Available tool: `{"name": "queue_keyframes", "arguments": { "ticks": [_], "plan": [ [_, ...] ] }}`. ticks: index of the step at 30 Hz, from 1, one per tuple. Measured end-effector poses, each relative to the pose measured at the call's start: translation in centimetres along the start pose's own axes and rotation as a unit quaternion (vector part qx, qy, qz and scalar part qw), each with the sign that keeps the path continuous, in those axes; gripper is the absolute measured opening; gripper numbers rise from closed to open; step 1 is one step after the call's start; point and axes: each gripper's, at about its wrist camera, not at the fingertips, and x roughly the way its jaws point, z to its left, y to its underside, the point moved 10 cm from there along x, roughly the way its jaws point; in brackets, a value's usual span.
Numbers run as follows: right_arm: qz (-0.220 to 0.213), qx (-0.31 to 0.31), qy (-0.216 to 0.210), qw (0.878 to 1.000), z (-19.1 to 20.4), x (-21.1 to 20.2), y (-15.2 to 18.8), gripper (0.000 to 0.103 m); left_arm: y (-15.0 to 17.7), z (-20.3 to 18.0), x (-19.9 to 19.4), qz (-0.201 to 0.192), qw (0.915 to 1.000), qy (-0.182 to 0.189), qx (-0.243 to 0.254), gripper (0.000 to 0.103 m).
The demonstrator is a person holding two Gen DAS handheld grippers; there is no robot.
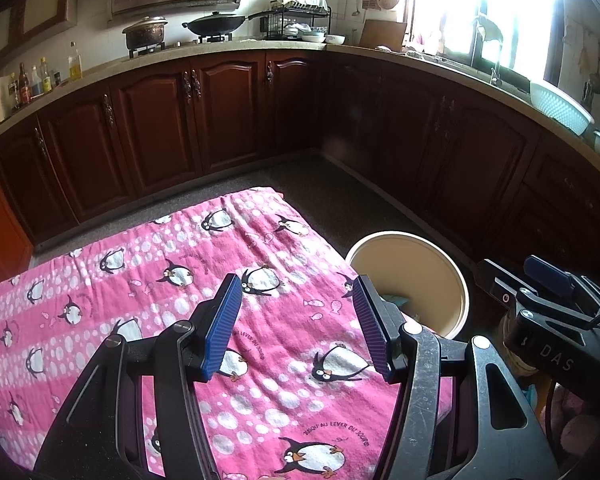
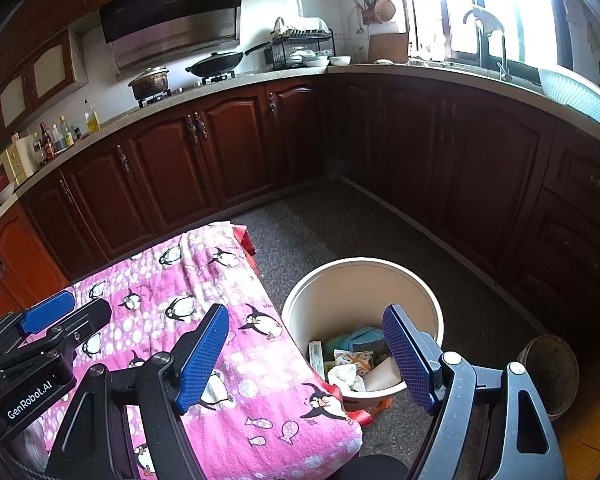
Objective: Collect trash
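Both grippers, left (image 1: pixel 298 326) and right (image 2: pixel 306 356), empty with jaws spread. Trash (image 2: pixel 350 364), light crushable paper and cartons, lies in the bin (image 2: pixel 300 304) beside the tabletop (image 2: pixel 228 344); grip by edges.

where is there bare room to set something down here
The pink penguin-print cloth is bare from its far edge by the dark wooden cabinets to its right edge at the cream round plastic bin. The grey speckled floor beyond the bin is free. The bin's bottom is crowded with trash.
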Motion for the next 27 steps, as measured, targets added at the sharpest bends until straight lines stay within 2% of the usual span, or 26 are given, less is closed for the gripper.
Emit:
{"name": "queue_keyframes", "arguments": {
  "ticks": [27],
  "plan": [
    [0.009, -0.001, 0.0, 1.0, -0.09, 0.51, 0.49, 0.077, 0.53, -0.76, 0.64, 0.006, 0.9998, 0.02, -0.002, 0.056]
  ]
}}
